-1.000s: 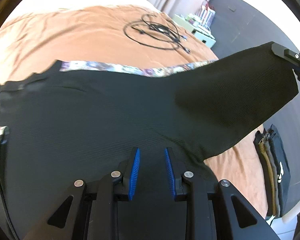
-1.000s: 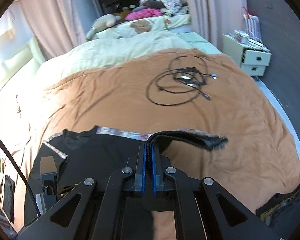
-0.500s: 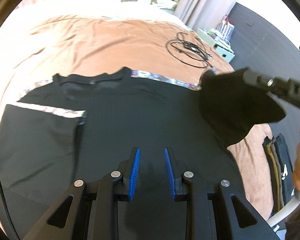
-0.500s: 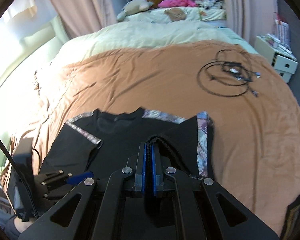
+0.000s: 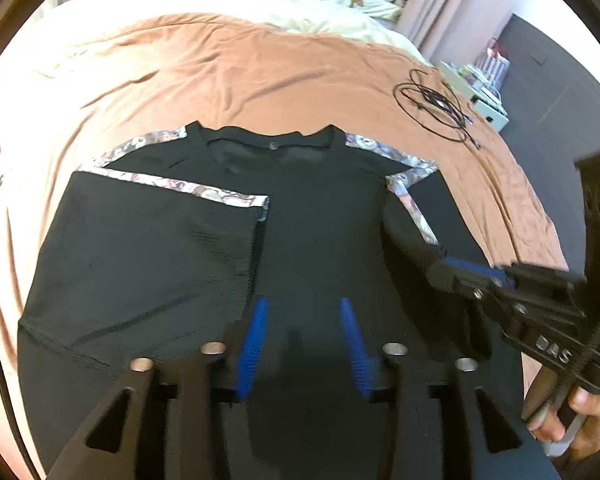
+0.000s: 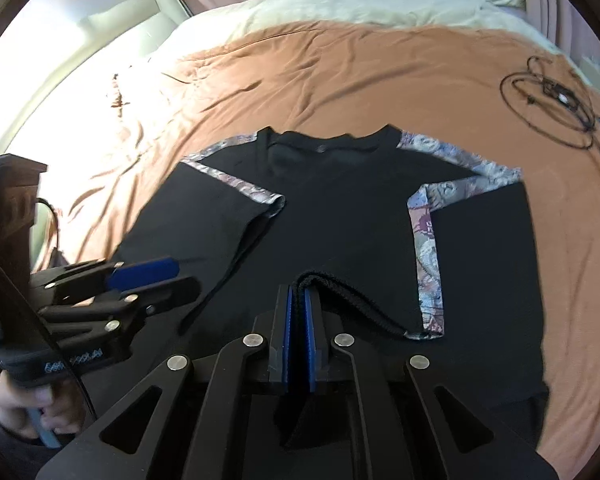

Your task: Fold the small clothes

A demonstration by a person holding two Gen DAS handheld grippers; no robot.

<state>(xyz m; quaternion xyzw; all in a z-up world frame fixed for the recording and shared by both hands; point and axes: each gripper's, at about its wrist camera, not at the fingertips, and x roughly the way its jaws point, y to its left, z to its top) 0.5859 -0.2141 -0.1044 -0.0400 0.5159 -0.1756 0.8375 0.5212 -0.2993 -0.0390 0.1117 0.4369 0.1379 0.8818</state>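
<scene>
While the black shirt lies flat on the big orange blanket near some tangled wires, the right gripper pinches its sleeve cuff and the left gripper is opening, holding nothing.

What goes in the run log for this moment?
stage: sleeves folded in | right gripper: shut on right sleeve cuff | left gripper: opening, empty | black shirt: flat on bed

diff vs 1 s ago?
The right gripper swung the shirt's right sleeve from out over the bedspread inward onto the shirt body, cuff still clamped. The left gripper, holding nothing, is opening. The left sleeve stays folded in; the cable coil hasn't moved.
</scene>
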